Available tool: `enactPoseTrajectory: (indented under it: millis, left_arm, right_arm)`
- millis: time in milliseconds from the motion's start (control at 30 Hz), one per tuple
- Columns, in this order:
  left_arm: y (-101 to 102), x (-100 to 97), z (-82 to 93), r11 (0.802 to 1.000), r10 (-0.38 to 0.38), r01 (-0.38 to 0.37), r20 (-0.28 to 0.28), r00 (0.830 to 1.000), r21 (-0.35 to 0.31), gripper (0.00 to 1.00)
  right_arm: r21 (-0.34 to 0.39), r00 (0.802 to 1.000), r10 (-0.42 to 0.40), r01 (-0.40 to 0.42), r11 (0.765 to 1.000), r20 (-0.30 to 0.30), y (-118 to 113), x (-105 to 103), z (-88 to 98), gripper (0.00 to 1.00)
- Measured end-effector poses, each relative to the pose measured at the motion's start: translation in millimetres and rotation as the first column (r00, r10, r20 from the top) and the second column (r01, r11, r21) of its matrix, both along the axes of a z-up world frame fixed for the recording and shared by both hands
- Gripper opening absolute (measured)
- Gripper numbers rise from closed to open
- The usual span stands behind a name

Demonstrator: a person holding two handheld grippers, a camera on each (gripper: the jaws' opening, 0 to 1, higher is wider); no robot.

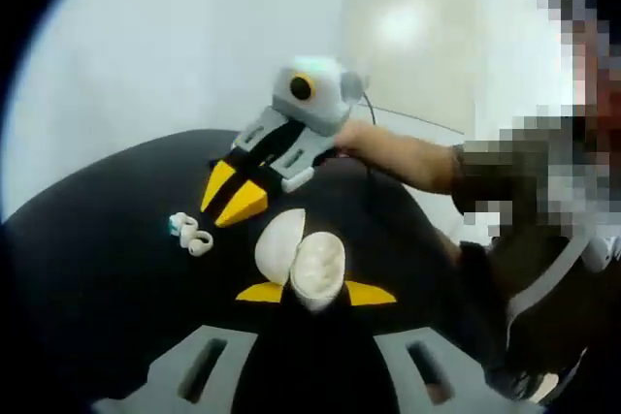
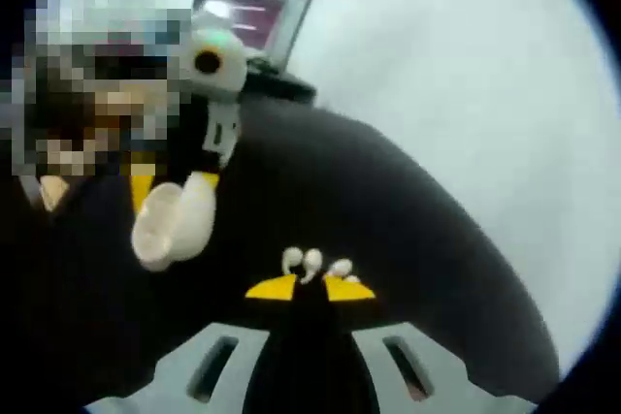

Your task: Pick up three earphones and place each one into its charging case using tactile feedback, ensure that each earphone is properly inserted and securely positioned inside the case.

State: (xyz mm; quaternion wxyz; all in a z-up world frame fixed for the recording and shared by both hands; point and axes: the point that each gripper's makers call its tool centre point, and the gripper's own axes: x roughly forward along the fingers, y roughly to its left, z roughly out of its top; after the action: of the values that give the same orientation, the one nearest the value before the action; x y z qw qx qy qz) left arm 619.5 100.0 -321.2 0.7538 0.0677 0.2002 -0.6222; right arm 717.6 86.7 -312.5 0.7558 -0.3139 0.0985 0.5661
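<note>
My left gripper (image 1: 315, 293) is shut on a white charging case (image 1: 301, 257), gripped at its base with the lid swung open. From the right gripper view the same case (image 2: 173, 222) hangs at upper left in the left gripper (image 2: 165, 186). A small cluster of white earphones (image 1: 190, 234) lies on the black table. In the right gripper view these earphones (image 2: 312, 261) sit just beyond my right gripper (image 2: 310, 288), whose yellow tips stand a little apart with nothing between them. The right gripper (image 1: 231, 203) hovers just above and right of the earphones, apart from them.
The round black table (image 1: 97, 269) ends at a curved edge with pale floor (image 1: 175, 36) beyond. A person's forearm (image 1: 408, 157) reaches in from the right behind the right gripper. A screen (image 2: 254, 15) stands past the table's far side.
</note>
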Motion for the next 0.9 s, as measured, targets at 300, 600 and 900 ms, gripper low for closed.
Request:
enactPoseTrajectory:
  millis: [300,600,900]
  left_arm:
    - [-6,-3.1,-1.7,1.0,-0.021,0.021,0.029,0.999,0.02,0.17]
    - [-8,-2.1,-1.3,0.999,-0.029,0.026,0.072,0.997,0.034,0.17]
    - [-7,-2.0,-0.9,0.998,-0.038,0.032,0.115,0.993,0.049,0.17]
  right_arm:
    - [-0.101,0.997,-0.008,0.016,0.995,0.078,-5,16,-12.5,0.07]
    - [-0.043,1.0,-0.017,0.017,0.999,-0.005,-17,2,-1.3,0.06]
    - [0.383,0.845,0.254,-0.064,0.921,-0.47,-30,-69,81.9,0.06]
